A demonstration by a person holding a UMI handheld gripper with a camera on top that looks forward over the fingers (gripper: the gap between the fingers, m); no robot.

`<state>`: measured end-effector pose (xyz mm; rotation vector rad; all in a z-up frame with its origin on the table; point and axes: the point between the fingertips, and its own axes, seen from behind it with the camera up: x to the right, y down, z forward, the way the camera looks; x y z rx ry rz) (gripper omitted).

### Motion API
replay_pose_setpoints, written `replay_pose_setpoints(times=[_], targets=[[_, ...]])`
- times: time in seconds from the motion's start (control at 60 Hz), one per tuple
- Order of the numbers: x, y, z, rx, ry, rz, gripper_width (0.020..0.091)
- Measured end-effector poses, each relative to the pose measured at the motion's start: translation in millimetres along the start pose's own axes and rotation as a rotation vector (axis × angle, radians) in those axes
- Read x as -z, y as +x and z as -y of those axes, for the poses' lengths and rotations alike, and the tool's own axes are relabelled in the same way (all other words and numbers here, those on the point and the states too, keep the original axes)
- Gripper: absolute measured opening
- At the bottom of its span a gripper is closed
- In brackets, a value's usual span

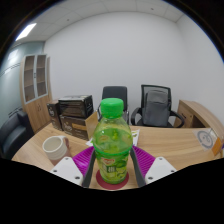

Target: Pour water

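My gripper [112, 172] is clamped on the green bottle [113, 145], upright between the pads — contents unclear. A white cup [55, 148] stands left on the wooden table [175, 143]; office chairs [155, 104] sit beyond.

bright even room light from ceiling panel [27, 31], soft shadows, strong fisheye bending at edges, mild softness overall
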<state>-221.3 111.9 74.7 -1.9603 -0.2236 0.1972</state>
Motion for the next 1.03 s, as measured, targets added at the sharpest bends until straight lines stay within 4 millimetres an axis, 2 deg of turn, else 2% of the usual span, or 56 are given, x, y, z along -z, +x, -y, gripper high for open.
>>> replay_pose_setpoints(times=[0.067, 0.1, 0.217, 0.3, 0.383, 0.517, 0.617, 0.733, 0.9, 1.033], targets=[[18.2, 3.8, -7.5, -0.017, -0.036, -0.038, 0.0772], [32.4, 5.2, -11.9, -0.032, -0.046, -0.054, 0.0802], [89.2, -0.5, -31.7, -0.062, -0.105, -0.113, 0.0809], [132.8, -12.4, -37.2, -0.102, -0.139, -0.149, 0.0816], [173.1, -23.6, -29.3, -0.150, -0.149, -0.187, 0.0817], [218.6, -36.0, -10.8, -0.178, -0.133, -0.235, 0.0817], [240.0, -43.5, 5.2, -0.170, -0.103, -0.247, 0.0817], [253.2, -51.2, 26.0, -0.148, -0.073, -0.248, 0.0818], [262.8, -53.6, 51.3, -0.134, -0.015, -0.270, 0.0819], [261.4, -54.5, 64.1, -0.132, 0.014, -0.278, 0.0816]])
